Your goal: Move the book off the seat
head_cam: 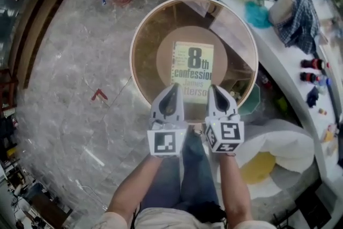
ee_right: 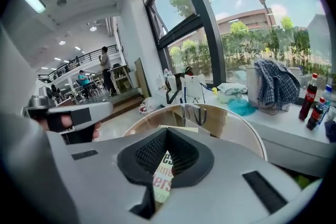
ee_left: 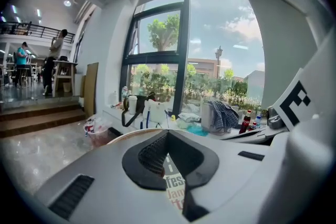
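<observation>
Our left claw point(head_cam: 172, 89) and right claw point(head_cam: 216, 89) both have their jaws pressed together with nothing pinched between them — the book point(head_cam: 193, 68) shows only through the slit beneath. It lies cover up in the middle of the round seat point(head_cam: 146, 56) — its near edge under both claw tips.

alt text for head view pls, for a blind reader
From above, a pale green paperback book is centred on a round brown seat with a pale rim; the closed left claw and closed right claw overlap its near edge, grip unclear. Grey marble floor surrounds it, a cluttered white counter at right.
</observation>
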The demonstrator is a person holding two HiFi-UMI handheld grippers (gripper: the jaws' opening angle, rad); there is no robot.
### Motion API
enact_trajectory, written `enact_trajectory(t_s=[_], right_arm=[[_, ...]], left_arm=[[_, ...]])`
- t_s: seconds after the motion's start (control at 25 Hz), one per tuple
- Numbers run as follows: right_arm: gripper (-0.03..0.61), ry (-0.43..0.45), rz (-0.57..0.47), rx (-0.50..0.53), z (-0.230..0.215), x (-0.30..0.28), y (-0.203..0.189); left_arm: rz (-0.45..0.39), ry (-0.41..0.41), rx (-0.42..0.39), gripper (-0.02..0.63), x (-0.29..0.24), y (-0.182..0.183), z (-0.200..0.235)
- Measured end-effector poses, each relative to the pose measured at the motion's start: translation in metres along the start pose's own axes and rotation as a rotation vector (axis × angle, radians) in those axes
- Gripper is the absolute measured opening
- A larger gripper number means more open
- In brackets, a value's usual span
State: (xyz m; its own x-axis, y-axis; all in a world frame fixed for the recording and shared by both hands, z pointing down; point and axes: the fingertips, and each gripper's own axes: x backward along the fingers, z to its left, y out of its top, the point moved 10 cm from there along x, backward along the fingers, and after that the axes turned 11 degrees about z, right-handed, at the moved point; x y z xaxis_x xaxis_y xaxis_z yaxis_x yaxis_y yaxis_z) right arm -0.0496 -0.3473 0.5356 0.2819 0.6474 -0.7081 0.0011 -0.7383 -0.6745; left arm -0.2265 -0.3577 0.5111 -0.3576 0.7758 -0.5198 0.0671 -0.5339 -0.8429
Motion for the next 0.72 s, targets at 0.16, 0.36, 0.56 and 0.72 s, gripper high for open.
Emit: enact_trajectory(t_s=[0.16,0.36,0.56,0.72], right_arm=[[0.006,0.014,-0.046,0.013,0.010,0.036,0.033],[0.006,0.027,-0.123,0.052,0.027,0.088,0.077],[0.006,0.013,-0.235,0.099,0.034,0.149,0.125],[0.006,0.013,-0.347,0.130,0.043,0.196,0.153]], left_arm=[[-0.033,0.004,-0.017,0.000,0.027,0.037,-0.009],[-0.100,0.009,-0.022,0.000,0.060,0.081,-0.022],[-0.150,0.019,-0.060,0.000,0.098,0.129,-0.033],[-0.210,0.032,-0.065,0.000,0.125,0.165,-0.037]])
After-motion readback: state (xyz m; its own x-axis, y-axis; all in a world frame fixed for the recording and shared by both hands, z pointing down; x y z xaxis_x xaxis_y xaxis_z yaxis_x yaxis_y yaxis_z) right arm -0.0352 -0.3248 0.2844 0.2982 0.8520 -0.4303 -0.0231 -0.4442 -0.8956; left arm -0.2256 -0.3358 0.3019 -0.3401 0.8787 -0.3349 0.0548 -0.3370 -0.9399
